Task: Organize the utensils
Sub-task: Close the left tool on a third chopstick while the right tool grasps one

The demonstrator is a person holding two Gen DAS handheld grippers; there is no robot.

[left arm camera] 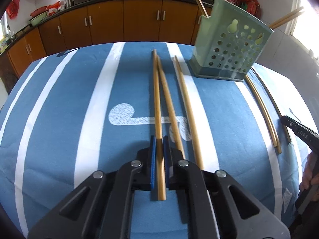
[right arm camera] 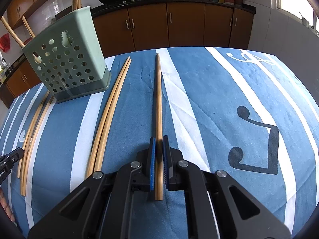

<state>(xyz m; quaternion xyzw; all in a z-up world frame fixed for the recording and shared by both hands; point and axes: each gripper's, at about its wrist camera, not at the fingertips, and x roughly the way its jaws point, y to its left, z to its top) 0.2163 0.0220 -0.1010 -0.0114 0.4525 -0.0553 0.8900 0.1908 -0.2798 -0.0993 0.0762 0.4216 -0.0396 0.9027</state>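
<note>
Each gripper is pinching one bamboo chopstick near its thick end: the left gripper (left arm camera: 158, 142) holds a chopstick (left arm camera: 156, 91) beside two loose ones, and the right gripper (right arm camera: 159, 142) holds another chopstick (right arm camera: 159, 95), both on the blue tablecloth (right arm camera: 219, 103) near the green holder (right arm camera: 65, 63). These sticks look light, stiff and smooth, so they would probably swing or slip if gripped far from the middle, though blur at the pads hides the contact.

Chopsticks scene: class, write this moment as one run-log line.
left gripper: shut on chopstick | right gripper: shut on chopstick | holder: upright on cloth
</note>
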